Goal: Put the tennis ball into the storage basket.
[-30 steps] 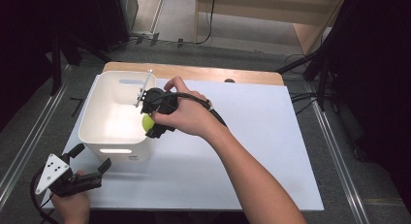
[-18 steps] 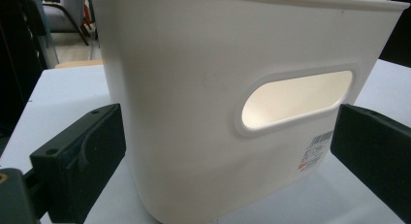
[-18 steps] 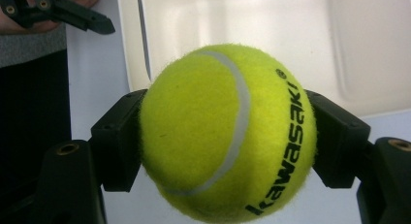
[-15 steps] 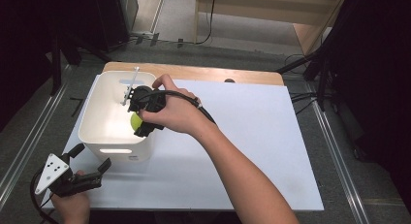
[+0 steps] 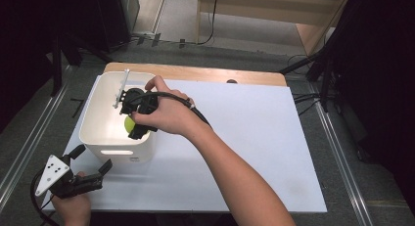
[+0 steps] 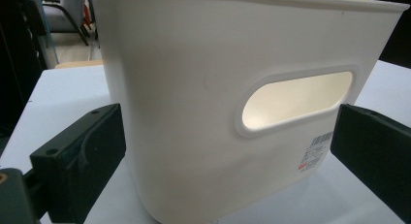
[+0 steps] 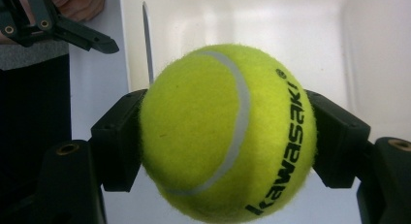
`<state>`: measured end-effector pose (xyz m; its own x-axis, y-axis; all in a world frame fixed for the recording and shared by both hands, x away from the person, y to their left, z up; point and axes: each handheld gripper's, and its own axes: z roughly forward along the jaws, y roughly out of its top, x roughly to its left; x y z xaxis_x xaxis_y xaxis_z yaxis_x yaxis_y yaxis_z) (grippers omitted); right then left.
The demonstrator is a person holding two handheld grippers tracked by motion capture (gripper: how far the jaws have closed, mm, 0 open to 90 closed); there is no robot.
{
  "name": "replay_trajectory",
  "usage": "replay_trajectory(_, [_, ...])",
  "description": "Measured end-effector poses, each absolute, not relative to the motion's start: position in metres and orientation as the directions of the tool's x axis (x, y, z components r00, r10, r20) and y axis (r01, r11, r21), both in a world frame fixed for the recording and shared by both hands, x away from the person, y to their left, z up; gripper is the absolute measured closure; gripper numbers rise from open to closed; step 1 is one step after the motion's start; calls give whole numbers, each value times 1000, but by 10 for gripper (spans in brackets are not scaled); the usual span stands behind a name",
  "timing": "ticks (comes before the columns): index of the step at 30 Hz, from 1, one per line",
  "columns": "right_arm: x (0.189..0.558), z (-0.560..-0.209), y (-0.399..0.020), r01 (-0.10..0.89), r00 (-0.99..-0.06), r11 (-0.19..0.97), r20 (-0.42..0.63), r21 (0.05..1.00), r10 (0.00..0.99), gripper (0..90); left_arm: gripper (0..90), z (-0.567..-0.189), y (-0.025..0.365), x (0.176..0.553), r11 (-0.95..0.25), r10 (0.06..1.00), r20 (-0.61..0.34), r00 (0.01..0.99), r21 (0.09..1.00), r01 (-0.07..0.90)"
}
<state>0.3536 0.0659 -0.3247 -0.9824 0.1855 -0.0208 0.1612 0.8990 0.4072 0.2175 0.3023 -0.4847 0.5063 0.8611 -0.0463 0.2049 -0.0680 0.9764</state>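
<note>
White table, ball (image 7: 228, 136) clamped in right tool (image 7: 228, 141)

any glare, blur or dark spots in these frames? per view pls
High view: surroundings fall into deep black, while the white bin and the table are evenly lit. Left gripper view: bin handle slot glows bright, nearly blown out; the near jaws are soft. Right gripper view: tennis ball is sharp with readable lettering, and the bin interior behind is washed out.

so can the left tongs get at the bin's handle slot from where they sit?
Probably yes: the left tongs are open, facing the bin, with its handle slot straight ahead and nothing between.
</note>
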Motion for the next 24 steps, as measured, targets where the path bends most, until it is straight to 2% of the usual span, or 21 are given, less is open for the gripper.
replay_trajectory(24, [359, -347, 83, 125, -984, 921, -74, 370, 164, 238, 0, -485, 302, 218, -68, 861, -46, 507, 977, 204])
